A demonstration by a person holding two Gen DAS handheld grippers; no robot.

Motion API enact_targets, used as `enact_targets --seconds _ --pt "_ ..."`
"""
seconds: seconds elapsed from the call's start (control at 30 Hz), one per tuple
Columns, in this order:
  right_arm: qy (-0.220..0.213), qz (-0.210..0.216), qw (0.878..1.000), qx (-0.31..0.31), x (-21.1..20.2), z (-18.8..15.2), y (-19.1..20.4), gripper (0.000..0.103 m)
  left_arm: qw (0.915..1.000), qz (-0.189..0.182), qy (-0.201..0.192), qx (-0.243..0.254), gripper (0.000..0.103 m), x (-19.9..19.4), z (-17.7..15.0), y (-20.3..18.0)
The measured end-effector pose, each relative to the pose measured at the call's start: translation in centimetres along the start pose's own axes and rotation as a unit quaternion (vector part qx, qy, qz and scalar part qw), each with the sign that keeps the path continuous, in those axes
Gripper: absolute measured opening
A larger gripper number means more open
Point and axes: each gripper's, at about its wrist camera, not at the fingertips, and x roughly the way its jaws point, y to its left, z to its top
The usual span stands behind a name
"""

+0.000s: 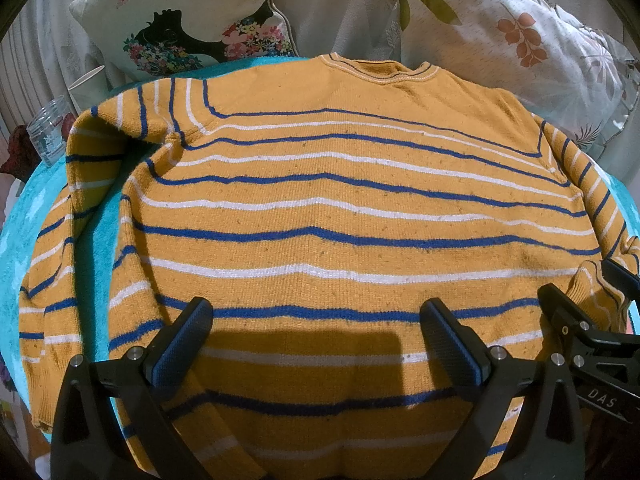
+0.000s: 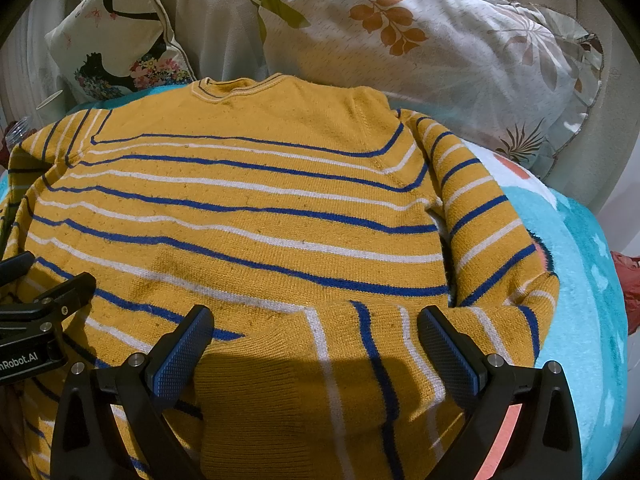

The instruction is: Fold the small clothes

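A mustard-yellow sweater (image 1: 320, 208) with blue and white stripes lies flat on a turquoise blanket (image 1: 36, 216), collar at the far side. It also shows in the right wrist view (image 2: 240, 220). Its left sleeve (image 1: 52, 264) lies straight down beside the body. Its right sleeve (image 2: 488, 224) runs down the right side and its cuff end (image 2: 320, 360) is folded inward over the lower body. My left gripper (image 1: 316, 340) is open above the lower hem. My right gripper (image 2: 314, 344) is open with the sleeve cuff lying between its fingers. It appears at the right edge of the left wrist view (image 1: 580, 304).
Two patterned pillows (image 1: 180, 20) (image 1: 500, 40) lie behind the collar. A glass jar (image 1: 50, 128) and a paper cup (image 1: 86, 84) stand at the far left. The blanket's right edge (image 2: 592, 280) drops off, with a red object (image 2: 628, 280) beyond it.
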Motion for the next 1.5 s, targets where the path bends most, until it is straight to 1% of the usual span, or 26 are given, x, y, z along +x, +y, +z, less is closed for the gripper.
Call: enact_targets --seconds 0.33,0.53,0.67,0.77,0.9,1.0,1.1,1.23,1.3,1.33,1.4,1.5 --pt "0.002 -0.004 1.000 -0.002 0.2 -0.1 0.3 0.103 1.0000 0.000 0.000 0.000 0.103 0.0 0.0 0.0" --pt "0.002 -0.017 1.000 -0.006 0.3 0.1 0.1 0.103 1.0000 0.001 0.001 0.000 0.103 0.0 0.0 0.0" --pt "0.022 -0.034 0.999 -0.018 0.1 -0.1 0.5 0.103 1.0000 0.002 0.004 0.002 0.103 0.0 0.1 -0.1" --pt "0.029 -0.028 0.999 -0.010 0.1 -0.1 0.4 0.103 1.0000 0.001 0.009 0.005 0.103 0.0 0.3 -0.2" --pt "0.035 -0.022 0.999 -0.003 0.1 0.0 0.4 0.103 0.9987 -0.015 0.036 0.032 0.103 0.4 1.2 -0.1" --pt "0.043 -0.019 0.999 -0.001 0.2 0.1 0.5 0.103 0.9967 -0.035 0.058 0.046 0.103 0.6 1.7 0.2" --pt "0.035 -0.027 0.999 -0.003 0.1 0.0 0.7 0.103 0.9955 -0.044 0.058 0.062 0.103 0.6 1.6 0.3" --pt "0.028 -0.033 0.999 -0.002 0.1 0.0 0.8 0.103 0.9948 -0.054 0.046 0.073 0.103 0.4 1.2 0.4" --pt "0.029 -0.033 0.999 0.001 0.1 0.0 0.7 0.103 0.9930 -0.055 0.059 0.086 0.103 0.3 1.4 0.4" --pt "0.030 -0.032 0.999 0.002 0.1 0.0 0.7 0.103 0.9916 -0.061 0.070 0.090 0.099 -0.1 1.7 0.6" --pt "0.033 -0.032 0.999 0.006 0.2 0.0 0.6 0.103 0.9920 -0.072 0.057 0.087 0.091 -1.3 2.4 1.4" --pt "0.040 -0.027 0.999 0.019 0.3 0.1 0.3 0.103 0.9954 -0.065 0.006 0.071 0.091 -4.8 3.7 4.3"
